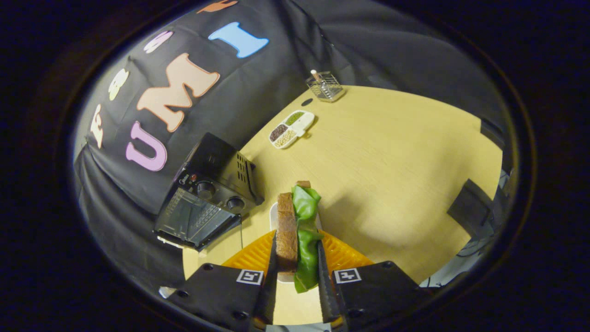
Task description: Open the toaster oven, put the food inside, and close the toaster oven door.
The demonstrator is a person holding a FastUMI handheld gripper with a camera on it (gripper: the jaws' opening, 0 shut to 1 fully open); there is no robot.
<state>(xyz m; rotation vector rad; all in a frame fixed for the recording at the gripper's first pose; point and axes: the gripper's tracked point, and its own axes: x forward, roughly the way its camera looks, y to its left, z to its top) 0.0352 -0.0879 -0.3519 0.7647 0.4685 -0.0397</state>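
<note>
Brown-and-green sandwich clamped between jaws

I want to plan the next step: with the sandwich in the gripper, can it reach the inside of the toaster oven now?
Probably not yet: the gripper is shut on the sandwich, and the toaster oven door looks closed.

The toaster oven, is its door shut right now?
No, the toaster oven has its glass door hanging open, while the hand-held gripper squeezes the sandwich.
</note>
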